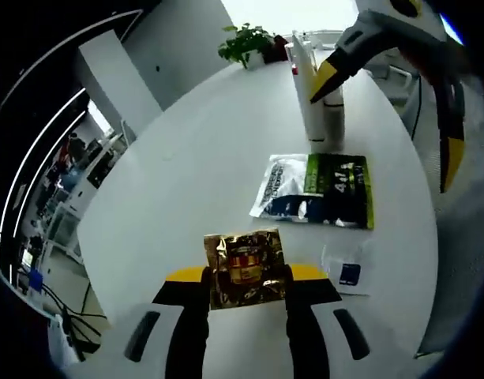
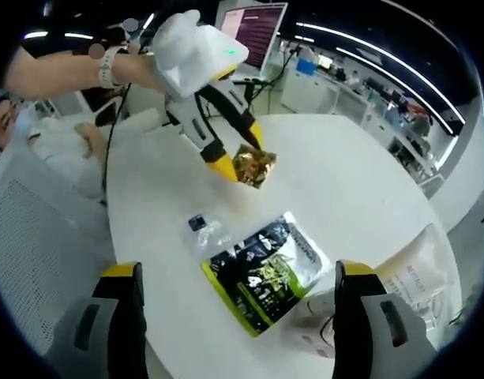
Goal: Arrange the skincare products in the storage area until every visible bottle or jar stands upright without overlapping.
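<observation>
A: Between the left gripper [image 1: 245,278] jaws, gold sachet [image 1: 245,268] is being gripped, hanging over the desk [image 1: 186,158].

B: Right gripper [image 2: 238,296] is gaping open, green pouch [image 2: 265,276] lying flat between, white tubes [image 1: 320,103] standing beyond.

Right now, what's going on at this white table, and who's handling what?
A person holds a tool in each hand over a round white table. The left tool is shut on a small gold foil packet, held above the tabletop. The right tool is open, its jaws spread wide around a white tube standing on the table. A green-and-black pouch and a small clear sachet lie flat between them. A potted plant sits at the table's far edge.
</observation>
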Demonstrator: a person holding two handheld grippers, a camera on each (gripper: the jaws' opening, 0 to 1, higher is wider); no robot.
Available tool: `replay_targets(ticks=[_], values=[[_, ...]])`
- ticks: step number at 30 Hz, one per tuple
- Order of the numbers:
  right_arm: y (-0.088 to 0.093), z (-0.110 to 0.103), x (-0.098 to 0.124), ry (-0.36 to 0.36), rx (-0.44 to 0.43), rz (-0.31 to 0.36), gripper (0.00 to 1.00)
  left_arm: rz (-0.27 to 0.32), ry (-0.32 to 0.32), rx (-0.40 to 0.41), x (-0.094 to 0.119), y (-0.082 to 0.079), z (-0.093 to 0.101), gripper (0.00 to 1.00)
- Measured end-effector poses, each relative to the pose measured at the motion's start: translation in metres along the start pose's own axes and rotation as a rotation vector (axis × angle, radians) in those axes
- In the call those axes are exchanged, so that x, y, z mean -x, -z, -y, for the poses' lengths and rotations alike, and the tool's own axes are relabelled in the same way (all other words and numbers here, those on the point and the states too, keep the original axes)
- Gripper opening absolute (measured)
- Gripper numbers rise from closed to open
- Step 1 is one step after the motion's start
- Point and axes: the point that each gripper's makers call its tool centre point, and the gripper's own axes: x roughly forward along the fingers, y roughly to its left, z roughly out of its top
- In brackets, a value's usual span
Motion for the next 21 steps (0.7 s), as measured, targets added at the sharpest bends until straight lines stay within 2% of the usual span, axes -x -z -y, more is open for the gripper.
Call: replay_targets(ticks=[7, 10, 13, 15, 19, 21], values=[[-0.009, -0.004, 0.001, -0.019, 0.014, 0.055, 0.81, 0.018, -0.016, 0.004, 0.01, -0.004, 0.001, 0.33], [-0.014, -0.011, 0.002, -0.061, 0.018, 0.085, 0.69, 0.036, -0.019, 0.002, 0.017, -0.009, 0.01, 0.33], [-0.022, -0.011, 0.006, -0.057, 0.022, 0.134, 0.58, 0.049, -0.025, 0.007, 0.021, -0.012, 0.016, 0.33], [-0.031, -0.009, 0.008, -0.058, -0.017, 0.185, 0.48, 0.057, -0.031, 0.012, 0.024, -0.014, 0.021, 0.33], [-0.037, -0.004, 0.012, -0.05, -0.034, 0.217, 0.42, 0.069, -0.038, 0.029, 0.031, -0.016, 0.028, 0.33], [-0.038, -0.001, 0.012, -0.034, -0.045, 0.227, 0.41, 0.099, -0.053, 0.062, 0.036, -0.024, 0.032, 0.33]])
